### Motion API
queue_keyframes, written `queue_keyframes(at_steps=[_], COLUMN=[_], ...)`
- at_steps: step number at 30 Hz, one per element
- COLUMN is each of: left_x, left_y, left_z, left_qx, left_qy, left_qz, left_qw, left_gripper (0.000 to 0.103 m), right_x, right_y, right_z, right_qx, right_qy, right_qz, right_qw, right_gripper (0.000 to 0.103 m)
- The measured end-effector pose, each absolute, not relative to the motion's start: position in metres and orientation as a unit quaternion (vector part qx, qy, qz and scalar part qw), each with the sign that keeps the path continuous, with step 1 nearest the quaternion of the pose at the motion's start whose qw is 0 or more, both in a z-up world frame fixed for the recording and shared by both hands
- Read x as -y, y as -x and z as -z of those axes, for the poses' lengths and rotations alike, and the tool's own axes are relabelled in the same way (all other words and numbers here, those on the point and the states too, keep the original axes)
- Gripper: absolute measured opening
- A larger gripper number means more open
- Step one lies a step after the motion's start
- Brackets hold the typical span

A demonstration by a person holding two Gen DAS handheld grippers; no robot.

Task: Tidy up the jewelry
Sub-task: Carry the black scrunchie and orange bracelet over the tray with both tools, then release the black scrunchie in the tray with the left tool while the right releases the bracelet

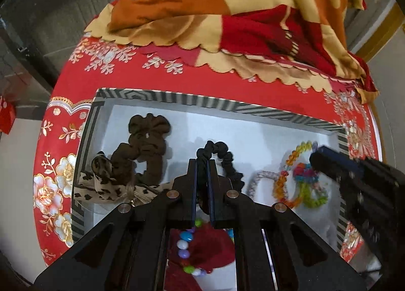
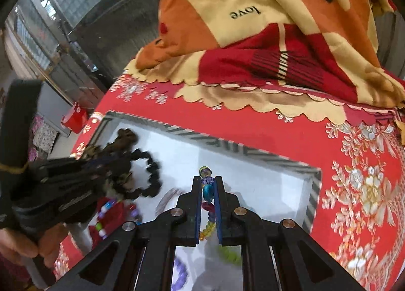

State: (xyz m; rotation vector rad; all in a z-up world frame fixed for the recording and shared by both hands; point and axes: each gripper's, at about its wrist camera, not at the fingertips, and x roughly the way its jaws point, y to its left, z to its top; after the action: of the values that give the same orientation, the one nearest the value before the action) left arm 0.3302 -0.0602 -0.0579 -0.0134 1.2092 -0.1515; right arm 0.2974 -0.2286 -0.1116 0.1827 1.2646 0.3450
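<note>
A white tray with a striped rim point(image 1: 192, 99) lies on a red flowered cloth. My left gripper point(image 1: 202, 163) is shut on a black scrunchie point(image 1: 225, 156) over the tray's middle. A brown scrunchie point(image 1: 144, 146) and a leopard bow point(image 1: 101, 184) lie at the tray's left. Colourful bead bracelets point(image 1: 301, 177) lie at its right, where my right gripper point(image 1: 316, 156) reaches in. In the right wrist view my right gripper point(image 2: 208, 179) is shut on a colourful bead bracelet point(image 2: 208, 189) above the tray point(image 2: 314, 189). The left gripper point(image 2: 101, 172) and the black scrunchie point(image 2: 152, 174) show at left.
A folded orange and red blanket point(image 1: 227, 12) lies on the table behind the tray. A dark red cloth with a beaded bracelet point(image 1: 184, 248) lies under my left gripper. The table's round edge point(image 1: 40, 164) drops off at left. A red box point(image 2: 76, 116) stands on the floor.
</note>
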Motion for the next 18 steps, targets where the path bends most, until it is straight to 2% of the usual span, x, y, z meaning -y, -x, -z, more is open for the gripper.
queue_keyframes(at_steps=[8,10,12,13,18], left_x=[0.057,0.056,0.055,0.054,0.050], left_y=[-0.328,-0.328,-0.327,-0.326,-0.316], left_z=[0.066,0.066,0.066,0.064,0.052], left_qx=[-0.568,-0.569,-0.568,-0.565,-0.552], left_qy=[0.001,-0.001,-0.002,0.002,0.006], left_qz=[0.053,0.045,0.037,0.035,0.027], left_qw=[0.821,0.821,0.822,0.824,0.834], left_gripper=[0.007,0.014,0.040,0.045,0.047], right_x=[0.223,0.223,0.225,0.227,0.235], right_y=[-0.307,-0.306,-0.304,-0.301,-0.283], right_z=[0.129,0.128,0.124,0.121,0.099], right_qx=[-0.594,-0.593,-0.591,-0.588,-0.573], right_qy=[-0.082,-0.077,-0.079,-0.085,-0.103], right_qz=[-0.158,-0.157,-0.155,-0.155,-0.148], right_qw=[0.785,0.786,0.788,0.790,0.799], right_gripper=[0.009,0.015,0.033,0.034,0.034])
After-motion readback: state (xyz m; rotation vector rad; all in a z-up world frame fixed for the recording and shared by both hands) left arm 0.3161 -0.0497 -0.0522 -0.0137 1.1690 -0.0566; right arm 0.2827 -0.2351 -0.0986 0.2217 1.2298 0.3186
